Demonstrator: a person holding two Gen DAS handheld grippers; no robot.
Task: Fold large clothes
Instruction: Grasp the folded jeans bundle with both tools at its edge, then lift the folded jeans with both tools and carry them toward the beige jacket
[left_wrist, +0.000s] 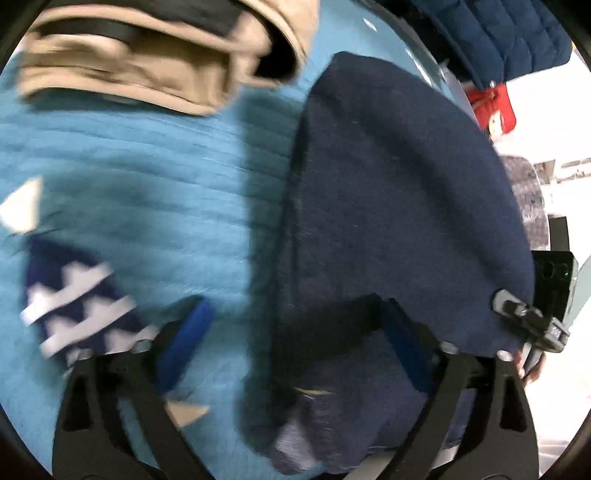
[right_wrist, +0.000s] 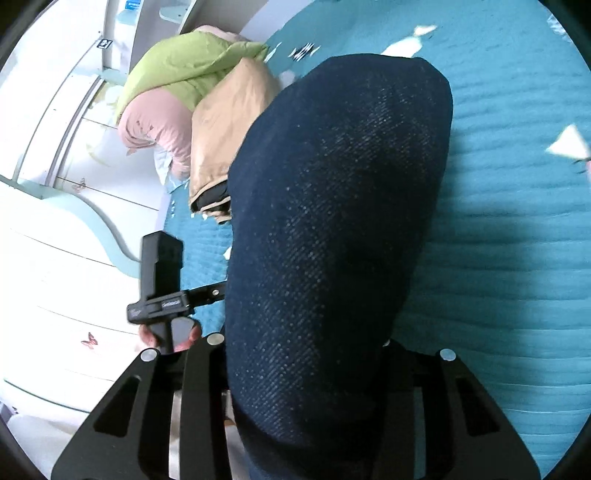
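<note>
Bed surface: a quilted turquoise bedspread with white triangle patches. On it, the task's garment, a large dark navy knit garment, folded into a long bundle running from near to far, a little right of centre in the left wrist view.

Left gripper: blue-padded fingers stand wide apart. The left finger is over bare bedspread; the right one lies against the navy cloth. Nothing pinched. Likely placed to straddle the garment's left edge for a next grasp.

Right gripper: the navy bundle drapes over it and hides the fingertips. Cloth rises from between the black finger frames, so it probably grips the near end, but I cannot tell whether the pads actually press.

The other gripper's black body shows left of the bundle in the right wrist view, a hand around its handle.

Far left: a heap of finished items, a tan jacket, a green padded coat and a pink one, apparently kept off the working area.

Left view blurred.
</note>
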